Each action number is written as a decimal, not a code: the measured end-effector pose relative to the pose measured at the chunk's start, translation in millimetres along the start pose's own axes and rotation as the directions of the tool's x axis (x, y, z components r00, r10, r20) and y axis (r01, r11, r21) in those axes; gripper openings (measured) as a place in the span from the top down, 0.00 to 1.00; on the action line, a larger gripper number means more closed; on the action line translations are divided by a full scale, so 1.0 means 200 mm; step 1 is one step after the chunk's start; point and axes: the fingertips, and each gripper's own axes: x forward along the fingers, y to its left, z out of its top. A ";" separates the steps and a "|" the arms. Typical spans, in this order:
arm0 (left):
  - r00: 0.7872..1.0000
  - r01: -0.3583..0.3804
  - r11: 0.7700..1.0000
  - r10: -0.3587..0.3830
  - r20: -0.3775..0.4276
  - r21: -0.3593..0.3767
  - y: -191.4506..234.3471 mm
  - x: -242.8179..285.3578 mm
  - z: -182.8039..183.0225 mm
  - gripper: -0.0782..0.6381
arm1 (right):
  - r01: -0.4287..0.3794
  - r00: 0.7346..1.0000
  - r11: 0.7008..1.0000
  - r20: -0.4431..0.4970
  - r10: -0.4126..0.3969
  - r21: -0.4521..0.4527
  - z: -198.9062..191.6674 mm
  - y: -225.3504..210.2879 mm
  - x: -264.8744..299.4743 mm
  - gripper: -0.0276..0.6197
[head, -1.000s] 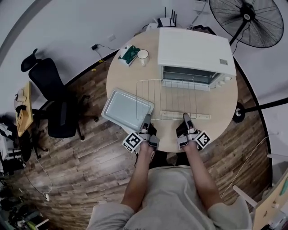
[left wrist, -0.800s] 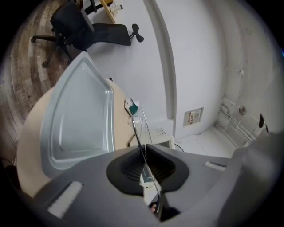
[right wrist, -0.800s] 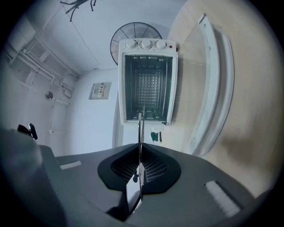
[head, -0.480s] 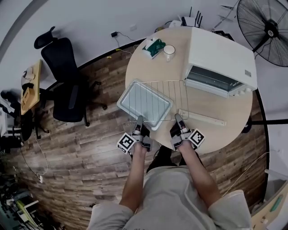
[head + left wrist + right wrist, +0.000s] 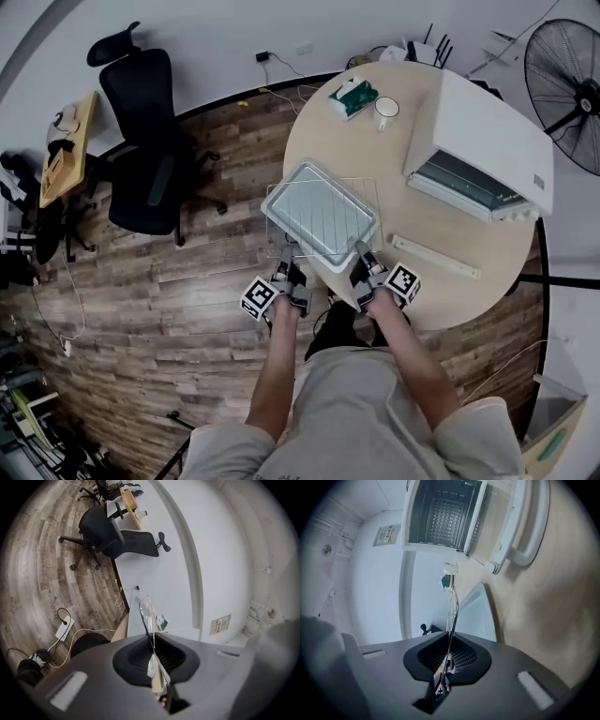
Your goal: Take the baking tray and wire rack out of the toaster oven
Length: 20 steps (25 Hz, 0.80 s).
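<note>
Both grippers hold the wire rack by its near edge, level over the silver baking tray, which lies at the round table's left edge. My left gripper is shut on the rack's near-left part and my right gripper on its near-right part. In the left gripper view the rack wire runs edge-on out of the shut left gripper. The right gripper view shows the right gripper pinching the wire, the tray beyond it, and the white toaster oven open and bare inside.
The toaster oven stands at the table's far right, with its door down and its handle towards me. A tissue box and a mug sit at the back. An office chair stands on the floor to the left, a fan at the right.
Both grippers have carried the wire rack leftward, from in front of the oven door to over the baking tray. Both stayed shut on it.
</note>
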 end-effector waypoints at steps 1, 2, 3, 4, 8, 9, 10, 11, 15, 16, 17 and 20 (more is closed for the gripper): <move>1.000 -0.007 1.000 0.007 -0.001 -0.006 0.02 0.00 0.00 0.80 | 0.013 1.000 1.000 -0.012 -0.013 -0.005 0.00 -0.01 0.01 0.95; 1.000 -0.013 1.000 0.013 -0.002 -0.011 0.04 0.00 0.00 0.80 | 0.028 0.999 1.000 -0.025 -0.029 -0.011 -0.01 -0.02 0.01 0.95; 1.000 -0.019 1.000 0.019 -0.003 -0.016 0.05 0.00 0.00 0.80 | 0.045 0.998 0.999 -0.038 -0.045 -0.022 -0.01 -0.03 0.01 0.95; 1.000 -0.023 1.000 0.023 -0.006 -0.020 0.06 0.00 0.00 0.80 | 0.061 0.997 0.997 -0.052 -0.062 -0.038 -0.02 -0.04 0.01 0.94; 0.999 -0.028 0.999 0.027 -0.021 -0.026 0.10 0.02 -0.01 0.80 | 0.099 0.987 0.988 -0.111 -0.113 -0.121 -0.04 -0.07 0.00 0.94; 0.999 -0.030 0.999 0.029 -0.026 -0.025 0.11 0.02 -0.01 0.80 | 0.107 0.985 0.986 -0.125 -0.123 -0.125 -0.04 -0.08 0.00 0.94; 0.999 -0.033 0.999 0.032 -0.032 -0.022 0.11 0.03 -0.02 0.80 | 0.119 0.981 0.985 -0.138 -0.135 -0.123 -0.05 -0.10 0.00 0.94; 0.999 -0.037 0.999 0.037 -0.040 -0.016 0.12 0.03 -0.03 0.80 | 0.134 0.977 0.983 -0.153 -0.152 -0.122 -0.05 -0.12 -0.01 0.94; 0.995 -0.058 0.998 0.061 -0.076 0.032 0.12 0.03 -0.06 0.80 | 0.228 0.942 0.955 -0.204 -0.265 -0.190 -0.06 -0.20 -0.06 0.88; 0.994 -0.066 0.997 0.069 -0.081 0.040 0.12 0.03 -0.06 0.80 | 0.246 0.933 0.947 -0.214 -0.289 -0.205 -0.07 -0.22 -0.07 0.86; 0.993 -0.074 0.996 0.077 -0.085 0.045 0.13 0.04 -0.06 0.80 | 0.260 0.926 0.942 -0.222 -0.305 -0.210 -0.07 -0.23 -0.07 0.86; 0.986 -0.127 0.989 0.134 -0.095 0.070 0.18 0.04 -0.07 0.77 | 0.298 0.906 0.934 -0.249 -0.342 -0.199 -0.07 -0.28 -0.09 0.85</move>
